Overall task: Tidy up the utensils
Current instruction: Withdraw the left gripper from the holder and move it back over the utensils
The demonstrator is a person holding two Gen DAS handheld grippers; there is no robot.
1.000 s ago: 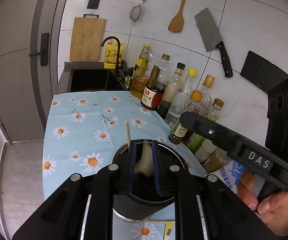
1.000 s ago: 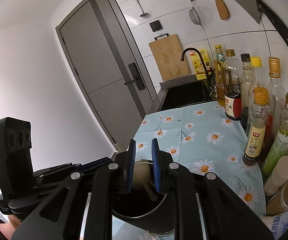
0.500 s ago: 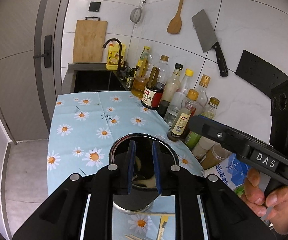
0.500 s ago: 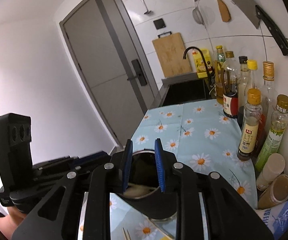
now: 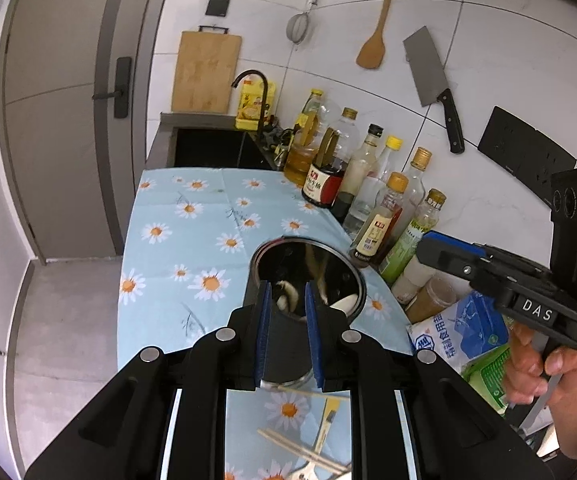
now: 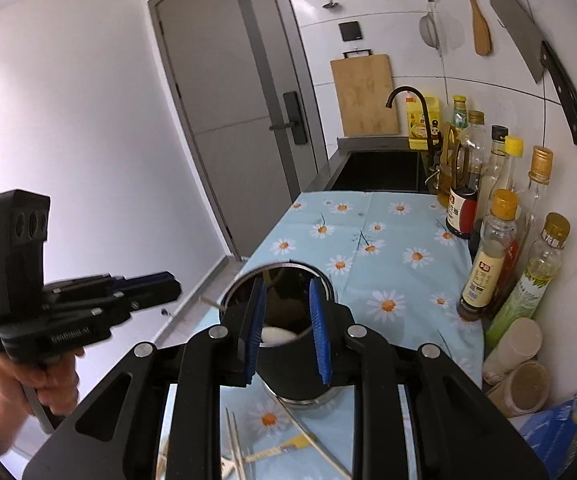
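Both wrist cameras look down along their own fingers at the dark holder (image 5: 306, 276) (image 6: 288, 304) from close above, facing the sink (image 5: 216, 146) (image 6: 380, 170) end, the left view from the counter edge side, the right from nearer the bottles (image 6: 488, 256).

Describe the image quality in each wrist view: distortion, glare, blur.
Left wrist view: strong fisheye bending of the grey door and white wall tiles; reflections streak the shiny inside of the dark cylindrical utensil holder. Right wrist view: same curvature, dark vignette corners; the wooden chopsticks at the bottom edge look soft; the white wall is evenly bright.
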